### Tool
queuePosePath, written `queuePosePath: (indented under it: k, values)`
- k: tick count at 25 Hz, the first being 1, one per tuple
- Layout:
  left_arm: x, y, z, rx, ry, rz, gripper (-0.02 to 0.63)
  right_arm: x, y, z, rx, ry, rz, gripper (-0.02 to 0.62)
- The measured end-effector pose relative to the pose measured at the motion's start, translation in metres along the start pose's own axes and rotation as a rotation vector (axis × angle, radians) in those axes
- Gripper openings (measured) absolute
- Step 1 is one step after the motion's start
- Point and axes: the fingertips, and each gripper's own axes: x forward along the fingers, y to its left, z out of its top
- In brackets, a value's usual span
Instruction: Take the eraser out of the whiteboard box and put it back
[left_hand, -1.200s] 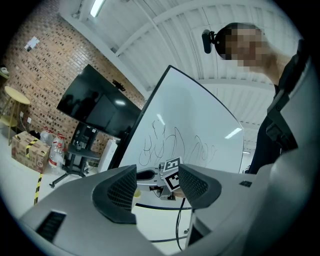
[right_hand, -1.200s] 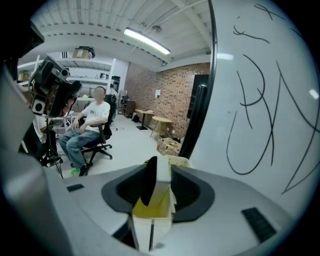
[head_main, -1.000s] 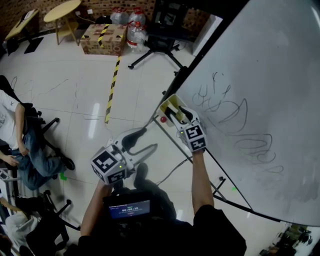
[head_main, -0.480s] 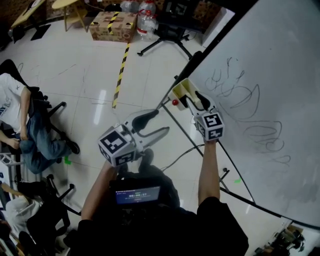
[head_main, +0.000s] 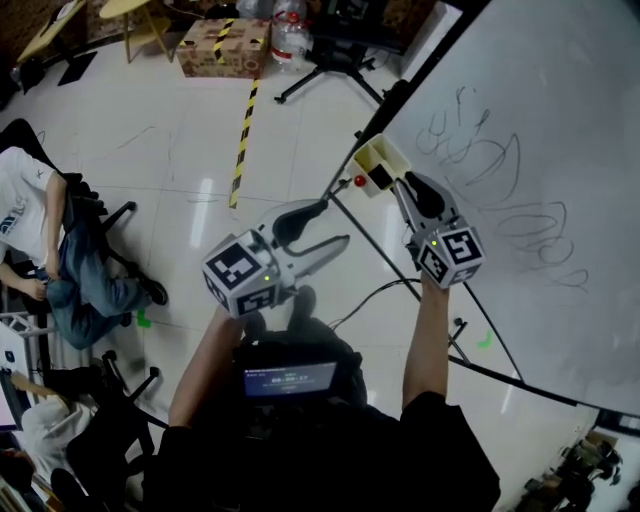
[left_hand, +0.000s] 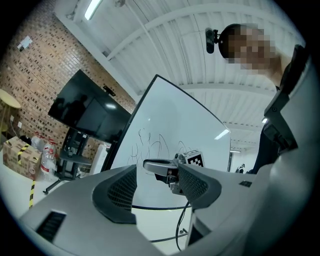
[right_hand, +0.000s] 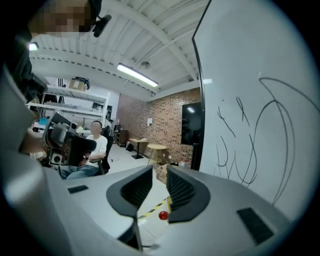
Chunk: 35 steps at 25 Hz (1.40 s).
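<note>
The whiteboard box (head_main: 372, 155), a small cream open-top tray, hangs at the lower left corner of the whiteboard (head_main: 540, 110), w/ a red round magnet (head_main: 360, 182) just beside it on the frame. Inside, at the end nearest you, there's a dark patch that's prob. the eraser (head_main: 384, 179), but the head view is too small to be sure, and neither gripper view shows the inside. Your right tool (head_main: 405, 188) points at that box, tips just at its near end. In the right gripper view that tool (right_hand: 159, 186) has just been closing and stands at a narrow gap w/ nothing between the pads; only floor, striped tape and the magnet show through. Your left tool (head_main: 337, 222) hangs over the floor, apart from the box, jaws wide apart and empty. Thru them in the left gripper view you see the board and the right tool's marker cube (left_hand: 196, 159). On the floor at the top sits a cardboard box (head_main: 225, 45) w/ yellow-black tape strips, closed, w/ clear water bottles (head_main: 290, 25) beside it. As for writing, the board has only loose pen loops, no words. The small screen (head_main: 290, 380) at your chest shows a line of digits too small to read.
</note>
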Motion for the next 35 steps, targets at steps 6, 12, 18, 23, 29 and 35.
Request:
queuePosePath:
  k: [6,12,18,23,29,35]
  values:
    - [-0.03,-0.024,0.003,0.002,-0.014,-0.061,0.255,-0.047,0.05,0.027,0.009,-0.052,-0.037,0.089]
    - [-0.066,-0.052,0.0,-0.027,-0.02,-0.135,0.255,-0.1,0.117,0.044,0.021,-0.072,-0.066,0.087]
    - [-0.094,-0.066,-0.008,-0.081,-0.049,-0.182,0.255,-0.132,0.171,0.047,0.04,-0.063,-0.085,0.087]
    - [-0.103,-0.097,-0.005,-0.055,-0.063,-0.211,0.255,-0.161,0.198,0.058,0.028,-0.084,-0.081,0.087]
    - [-0.11,-0.147,0.004,0.0,-0.088,-0.233,0.255,-0.207,0.228,0.074,0.028,-0.16,-0.052,0.087]
    - [-0.104,-0.223,-0.019,0.024,-0.061,-0.237,0.255,-0.288,0.248,0.058,0.04,-0.195,-0.043,0.087]
